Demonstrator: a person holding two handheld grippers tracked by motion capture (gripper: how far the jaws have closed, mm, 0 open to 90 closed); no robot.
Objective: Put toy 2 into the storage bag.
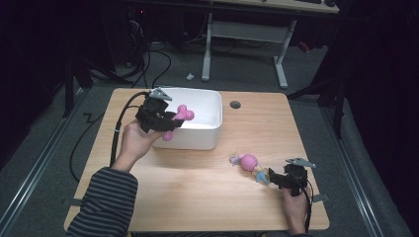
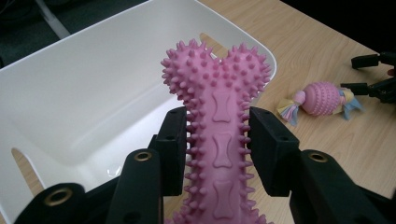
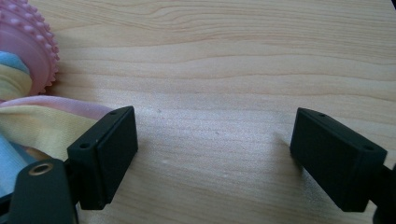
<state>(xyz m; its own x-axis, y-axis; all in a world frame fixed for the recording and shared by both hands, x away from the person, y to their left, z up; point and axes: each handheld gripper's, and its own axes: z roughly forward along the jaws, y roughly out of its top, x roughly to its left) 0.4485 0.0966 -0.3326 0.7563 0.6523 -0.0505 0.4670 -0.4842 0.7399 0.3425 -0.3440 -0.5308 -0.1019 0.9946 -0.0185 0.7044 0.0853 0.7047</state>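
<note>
In the high view, the white bin (image 1: 197, 126) stands on the far left part of the wooden counter (image 1: 197, 197), and everything else is easiest placed from it. The left gripper (image 1: 163, 121) hangs over the bin's near left wall, its jaws clamped on a pink spiked bone toy (image 1: 182, 116) whose knobbed end reaches in above the bin's open top while the other end hangs outside the wall. To the right of the bin and nearer the person lies a pink ball toy with rope ends (image 1: 248, 163), flat on the counter, and the right gripper (image 1: 271, 177) rests just beyond it, farther still from the bin, jaws pointing at the toy's pale rope tail. In the left gripper view, the left gripper (image 2: 219, 140) has both black pads pressed against the bone toy's (image 2: 219, 121) shaft (the spikes bend against them), with the bin (image 2: 70, 93) behind and below it and the ball toy (image 2: 320, 99) on bare wood off the bin's corner. In the right gripper view, the right gripper (image 3: 215, 140) has its jaws wide apart with only counter (image 3: 233, 60) between them; the ball toy (image 3: 28, 60) and its rope strands lie beside the left pad.
</note>
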